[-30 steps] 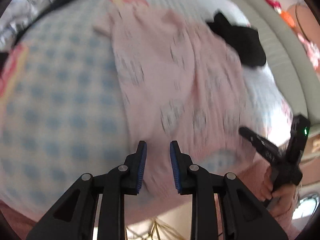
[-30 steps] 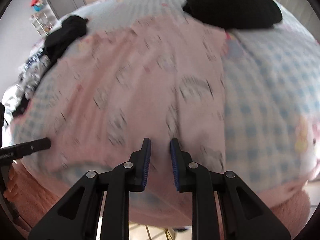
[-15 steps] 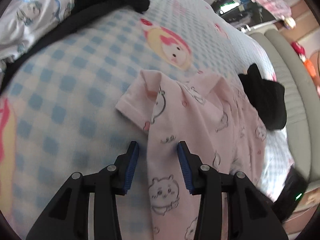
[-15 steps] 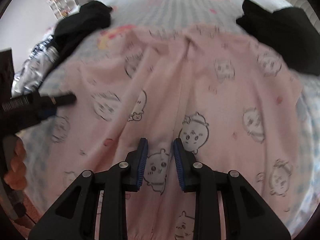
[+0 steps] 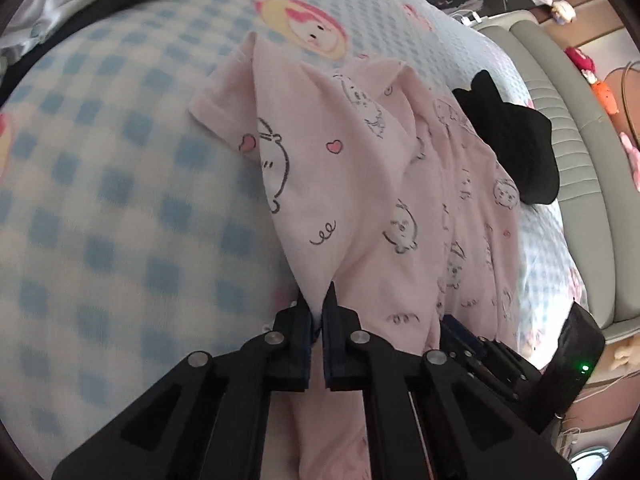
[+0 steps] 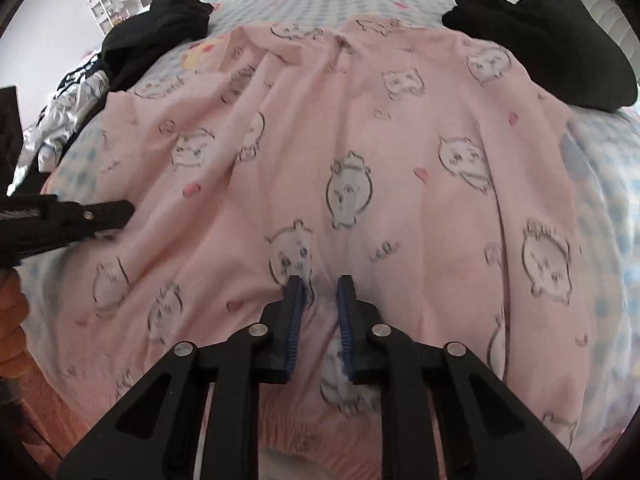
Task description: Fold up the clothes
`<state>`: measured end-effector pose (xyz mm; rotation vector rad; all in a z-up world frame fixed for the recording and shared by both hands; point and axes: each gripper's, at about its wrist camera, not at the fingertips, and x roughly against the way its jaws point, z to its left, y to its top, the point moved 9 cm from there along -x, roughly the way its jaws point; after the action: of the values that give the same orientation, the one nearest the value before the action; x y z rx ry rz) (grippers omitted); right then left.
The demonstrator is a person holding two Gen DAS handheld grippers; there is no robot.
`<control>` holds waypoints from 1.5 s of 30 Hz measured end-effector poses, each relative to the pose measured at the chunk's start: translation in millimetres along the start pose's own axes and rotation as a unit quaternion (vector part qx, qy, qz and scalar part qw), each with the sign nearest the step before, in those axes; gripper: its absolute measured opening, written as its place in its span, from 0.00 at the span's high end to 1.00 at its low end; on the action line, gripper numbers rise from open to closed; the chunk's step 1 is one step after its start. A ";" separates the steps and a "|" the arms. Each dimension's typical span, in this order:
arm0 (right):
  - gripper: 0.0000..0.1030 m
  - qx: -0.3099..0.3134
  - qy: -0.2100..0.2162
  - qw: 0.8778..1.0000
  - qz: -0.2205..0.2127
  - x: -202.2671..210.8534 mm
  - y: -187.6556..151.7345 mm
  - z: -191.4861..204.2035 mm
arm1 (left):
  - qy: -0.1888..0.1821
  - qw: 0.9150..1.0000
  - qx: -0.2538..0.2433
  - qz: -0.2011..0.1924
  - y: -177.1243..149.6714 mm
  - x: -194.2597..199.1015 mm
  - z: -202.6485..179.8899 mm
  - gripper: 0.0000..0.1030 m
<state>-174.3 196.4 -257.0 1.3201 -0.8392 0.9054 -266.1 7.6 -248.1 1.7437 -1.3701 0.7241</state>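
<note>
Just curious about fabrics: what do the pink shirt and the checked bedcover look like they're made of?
Pink shirt: probably thin cotton knit, matte; it creases softly and peaks where the left gripper pinches it. Checked bedcover: looks like fleecy or plush cloth, since its checks have fuzzy edges, though blur may add to that.

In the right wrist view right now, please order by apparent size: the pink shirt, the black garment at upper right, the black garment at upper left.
1. pink shirt, clearly largest.
2. black garment at upper right.
3. black garment at upper left; partly bunched, so its rank against the other is unsure.
</note>
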 end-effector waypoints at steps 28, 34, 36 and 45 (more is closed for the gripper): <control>0.74 0.054 0.037 0.997 -0.040 -7.2 194.1 60.8 | -0.023 0.999 0.039 -0.028 71.6 29.4 37.8 0.66; 0.74 0.067 0.017 0.997 0.020 -65.0 183.2 73.8 | -0.030 0.999 0.040 -0.018 67.8 11.3 32.8 0.90; 0.77 0.060 0.018 0.998 0.026 -69.3 167.9 67.0 | -0.017 0.999 0.030 -0.014 58.1 6.2 32.0 0.90; 0.97 0.070 -0.016 0.997 0.036 -46.9 123.8 36.6 | -0.024 0.999 0.031 0.026 14.0 6.4 28.9 0.90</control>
<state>-306.3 160.7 -244.2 1.4362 -0.8663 1.0162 -279.0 -21.7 -254.8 1.7904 -1.4451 0.7658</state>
